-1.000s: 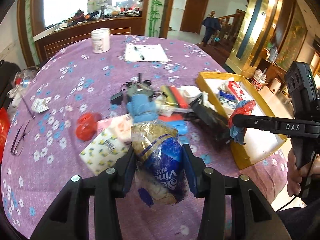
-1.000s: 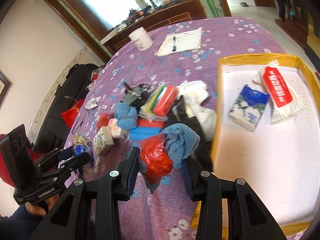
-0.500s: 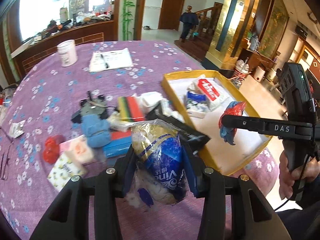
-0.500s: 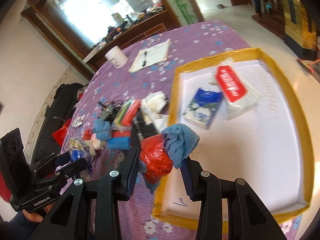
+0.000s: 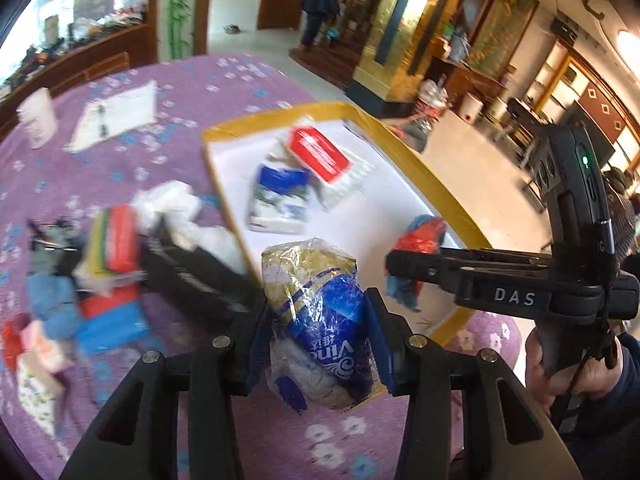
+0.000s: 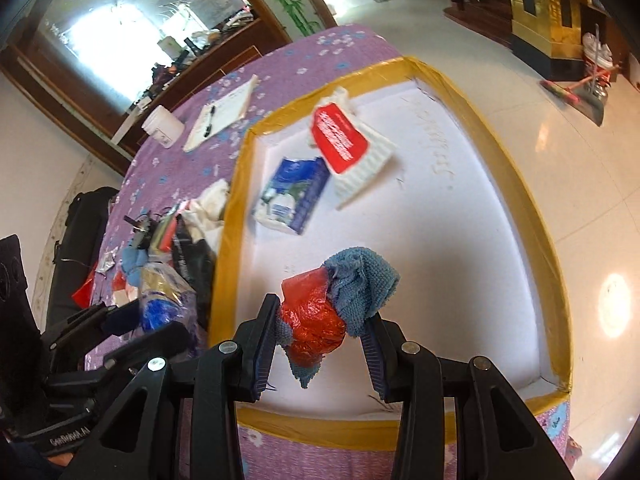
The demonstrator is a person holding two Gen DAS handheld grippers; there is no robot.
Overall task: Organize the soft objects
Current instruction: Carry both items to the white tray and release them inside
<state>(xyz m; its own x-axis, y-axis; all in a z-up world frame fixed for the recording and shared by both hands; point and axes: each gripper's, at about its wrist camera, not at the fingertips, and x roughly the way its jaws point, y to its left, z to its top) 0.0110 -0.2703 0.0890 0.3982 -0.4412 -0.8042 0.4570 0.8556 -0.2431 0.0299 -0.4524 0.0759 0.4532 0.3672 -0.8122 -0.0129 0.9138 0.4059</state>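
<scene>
Left gripper [image 5: 318,346] jaws pinch "Vinda" tissue pack [image 5: 320,320]; right gripper [image 6: 320,344], marked "DAS", pinches red-blue bundle [image 6: 336,304]

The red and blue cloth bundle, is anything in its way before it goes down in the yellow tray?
Nothing visible blocks it. The bundle hangs in the right gripper over bare white tray floor; the two tissue packs lie farther back.

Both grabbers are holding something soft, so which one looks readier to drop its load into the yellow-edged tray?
Probably the right. The right gripper holds its red and blue cloth bundle above the tray floor. The left gripper, clamping the blue tissue pack, sits near the tray's corner over the purple tablecloth.
</scene>
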